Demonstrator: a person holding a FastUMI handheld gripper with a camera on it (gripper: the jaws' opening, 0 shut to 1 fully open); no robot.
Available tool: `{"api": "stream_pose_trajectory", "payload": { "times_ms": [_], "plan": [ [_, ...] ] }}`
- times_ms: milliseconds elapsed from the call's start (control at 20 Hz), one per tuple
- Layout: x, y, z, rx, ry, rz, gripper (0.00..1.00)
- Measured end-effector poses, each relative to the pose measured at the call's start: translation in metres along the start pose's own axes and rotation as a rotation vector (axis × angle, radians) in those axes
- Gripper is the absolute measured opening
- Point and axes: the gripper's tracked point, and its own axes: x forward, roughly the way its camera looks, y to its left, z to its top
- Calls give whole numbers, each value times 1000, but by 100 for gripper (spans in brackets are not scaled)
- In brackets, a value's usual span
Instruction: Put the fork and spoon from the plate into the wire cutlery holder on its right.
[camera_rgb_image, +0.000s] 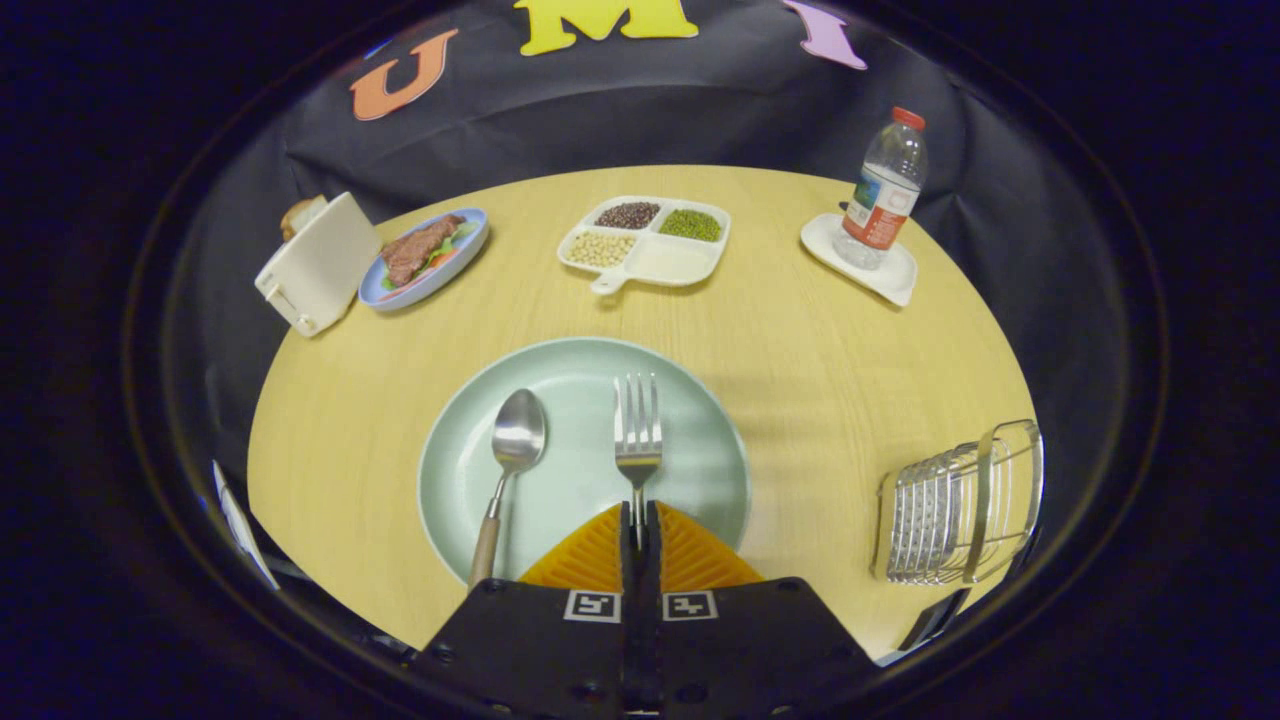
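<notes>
Pale green round plate (700, 450) on light wood-grain table (850, 350); silver steel fork (637, 430); silver spoon with brown wooden handle (510, 470); chrome wire cutlery holder (960, 510); red-capped clear bottle (885, 190); blue-rimmed plate (470, 250).

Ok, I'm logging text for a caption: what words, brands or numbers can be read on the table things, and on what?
Bottle label: print too blurred to read.
Hand-held gripper, shut on the fork: two square code markers, no words.
Other table things: none.
</notes>
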Motion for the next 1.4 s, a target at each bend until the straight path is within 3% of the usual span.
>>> {"api": "stream_pose_trajectory", "payload": {
  "times_ms": [400,700,1400],
  "plan": [
    [-61,-5,7,-36,-132,27,0],
    [-100,-47,10,12,-223,13,0],
    [-132,-160,-37,104,-187,-48,0]
  ]
}}
